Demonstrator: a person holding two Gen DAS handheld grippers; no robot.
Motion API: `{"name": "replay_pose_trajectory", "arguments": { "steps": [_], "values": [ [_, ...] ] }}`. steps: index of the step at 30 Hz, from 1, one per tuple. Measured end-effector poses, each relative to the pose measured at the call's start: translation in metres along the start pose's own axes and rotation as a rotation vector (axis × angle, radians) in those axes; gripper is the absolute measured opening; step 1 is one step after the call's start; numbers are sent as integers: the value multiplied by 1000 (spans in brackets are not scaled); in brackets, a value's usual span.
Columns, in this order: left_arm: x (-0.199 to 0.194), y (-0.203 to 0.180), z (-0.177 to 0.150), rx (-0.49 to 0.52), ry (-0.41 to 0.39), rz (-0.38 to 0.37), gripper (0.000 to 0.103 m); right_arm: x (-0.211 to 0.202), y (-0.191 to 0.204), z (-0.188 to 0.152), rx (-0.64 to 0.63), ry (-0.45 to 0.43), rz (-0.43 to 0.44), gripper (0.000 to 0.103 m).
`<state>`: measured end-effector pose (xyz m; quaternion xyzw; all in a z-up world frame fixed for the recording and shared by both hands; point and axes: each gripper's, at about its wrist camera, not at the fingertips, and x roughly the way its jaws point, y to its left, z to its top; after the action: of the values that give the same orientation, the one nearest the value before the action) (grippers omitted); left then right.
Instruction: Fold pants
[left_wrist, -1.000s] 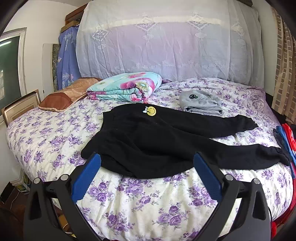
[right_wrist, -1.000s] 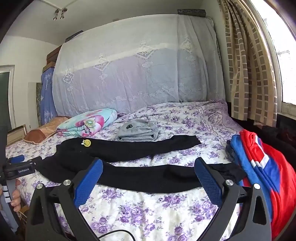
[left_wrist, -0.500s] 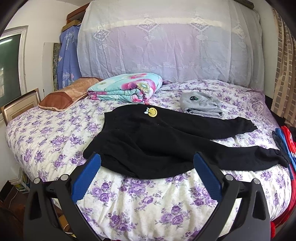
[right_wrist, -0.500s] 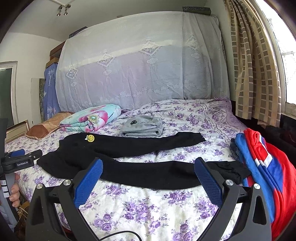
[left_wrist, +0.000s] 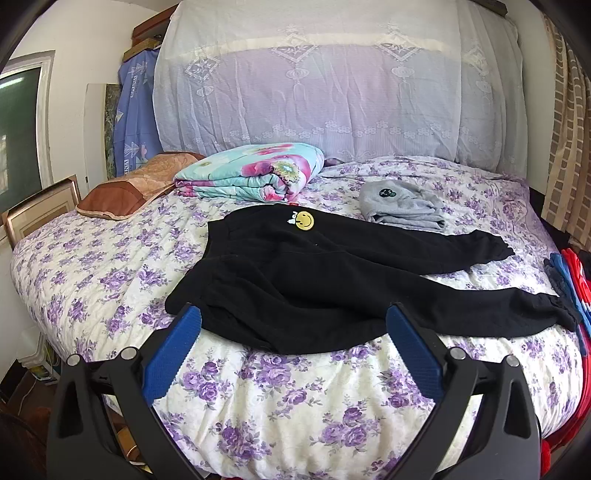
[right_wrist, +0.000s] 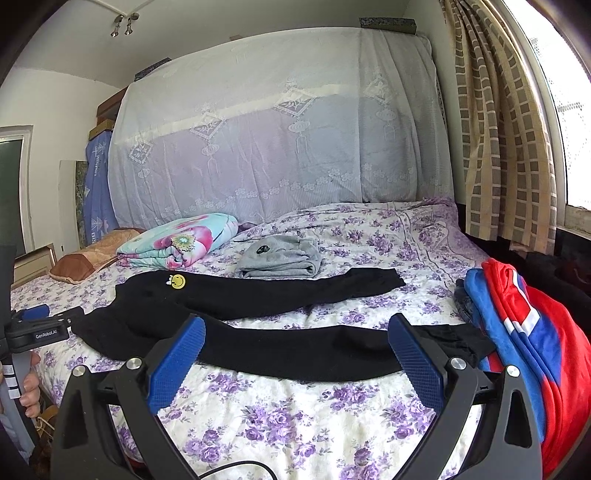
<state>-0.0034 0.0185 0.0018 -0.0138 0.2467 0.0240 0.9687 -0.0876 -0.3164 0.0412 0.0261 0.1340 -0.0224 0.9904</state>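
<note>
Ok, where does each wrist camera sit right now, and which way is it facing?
Left wrist: behind the open left hand-held gripper, at the bed's near edge, facing the black pants' waist.
Right wrist: behind the open right hand-held gripper, further right, facing the near leg; the person's left hand shows at left.
Shared: the pants, grey folded garment, floral quilt.

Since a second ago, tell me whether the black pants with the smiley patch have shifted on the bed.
No. The black pants keep their spot beside the folded grey garment; only the cameras drifted slightly.
</note>
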Motion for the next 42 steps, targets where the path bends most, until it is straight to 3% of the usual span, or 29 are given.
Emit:
{"name": "replay_pose_trajectory", "arguments": {
  "steps": [42],
  "values": [
    [8,0,-7,3,25,-3,98,-1,-3,2,6,-8,-9,100]
  ]
}}
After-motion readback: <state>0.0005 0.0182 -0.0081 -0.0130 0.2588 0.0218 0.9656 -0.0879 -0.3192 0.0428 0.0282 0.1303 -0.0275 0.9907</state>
